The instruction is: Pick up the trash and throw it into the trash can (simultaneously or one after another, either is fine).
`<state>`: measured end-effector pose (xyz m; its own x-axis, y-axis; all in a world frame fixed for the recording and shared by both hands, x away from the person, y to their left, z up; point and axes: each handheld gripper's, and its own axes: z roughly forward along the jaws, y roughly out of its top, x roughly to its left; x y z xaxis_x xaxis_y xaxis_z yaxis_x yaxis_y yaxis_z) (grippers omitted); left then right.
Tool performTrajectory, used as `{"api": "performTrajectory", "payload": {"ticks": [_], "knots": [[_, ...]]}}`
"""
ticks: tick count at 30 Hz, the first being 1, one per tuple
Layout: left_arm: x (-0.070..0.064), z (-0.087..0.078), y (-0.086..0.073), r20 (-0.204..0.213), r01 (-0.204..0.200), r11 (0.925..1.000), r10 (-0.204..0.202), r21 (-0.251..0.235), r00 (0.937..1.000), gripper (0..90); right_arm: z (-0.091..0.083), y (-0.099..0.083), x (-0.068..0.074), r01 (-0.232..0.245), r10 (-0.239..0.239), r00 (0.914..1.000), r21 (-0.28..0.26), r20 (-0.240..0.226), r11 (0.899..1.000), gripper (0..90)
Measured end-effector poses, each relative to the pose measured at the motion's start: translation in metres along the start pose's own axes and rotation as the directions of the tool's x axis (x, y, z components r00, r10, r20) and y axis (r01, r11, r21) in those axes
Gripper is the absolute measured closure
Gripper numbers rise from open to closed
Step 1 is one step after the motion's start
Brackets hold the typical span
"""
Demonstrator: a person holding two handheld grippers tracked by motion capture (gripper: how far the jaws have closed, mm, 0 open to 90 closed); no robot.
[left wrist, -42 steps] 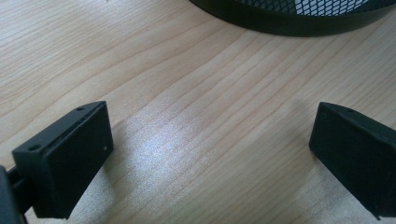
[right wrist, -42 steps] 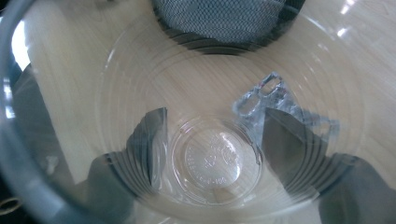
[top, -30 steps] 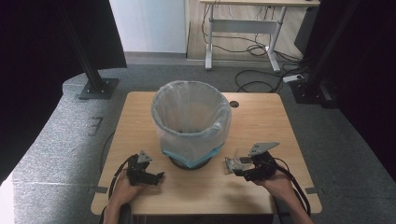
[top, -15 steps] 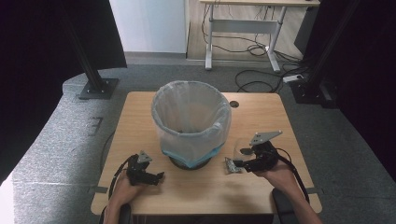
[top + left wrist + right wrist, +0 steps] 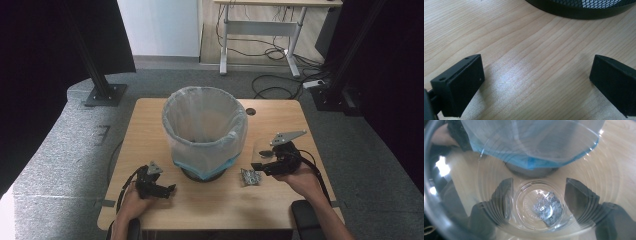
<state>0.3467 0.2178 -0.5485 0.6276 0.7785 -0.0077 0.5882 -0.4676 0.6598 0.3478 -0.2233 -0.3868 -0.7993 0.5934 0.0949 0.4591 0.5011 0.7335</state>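
Right gripper point(image 5: 261, 167) clamped on a clear plastic cup point(image 5: 539, 207); left gripper point(image 5: 536, 82) wide open, empty, on the table point(image 5: 524, 45)

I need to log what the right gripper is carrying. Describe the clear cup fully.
The clear cup is thin, see-through ribbed plastic, with a round embossed base. It lies roughly sideways in the right gripper, a black jaw pressed on each side of its wall, base pointing toward the small crumpled silvery scrap on the wooden table. It looks empty. It sits right of the lined bin, apart from it.
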Motion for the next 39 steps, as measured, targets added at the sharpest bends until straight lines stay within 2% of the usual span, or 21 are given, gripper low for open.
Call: {"api": "performTrajectory", "payload": {"ticks": [5, 18, 39], "knots": [[0.000, 0.000, 0.000, 0.000, 0.000, 1.0000, 0.000, 0.000, 1.0000, 0.0, -0.007, 0.009, -0.001, 0.009, -0.009, 0.9998, 0.004, 0.016, 1.000, 40.4], [0.000, 0.000, 0.000, 0.000, 0.000, 1.0000, 0.000, 0.000, 1.0000, 0.0, -0.023, 0.033, -0.010, -0.007, 0.007, 0.9999, -0.012, -0.007, 1.000, 40.3], [0.000, 0.000, 0.000, 0.000, 0.000, 1.0000, 0.000, -0.001, 1.0000, 0.0, -0.043, 0.079, -0.015, -0.012, 0.012, 0.9999, -0.025, -0.005, 1.000, 40.1]]}}
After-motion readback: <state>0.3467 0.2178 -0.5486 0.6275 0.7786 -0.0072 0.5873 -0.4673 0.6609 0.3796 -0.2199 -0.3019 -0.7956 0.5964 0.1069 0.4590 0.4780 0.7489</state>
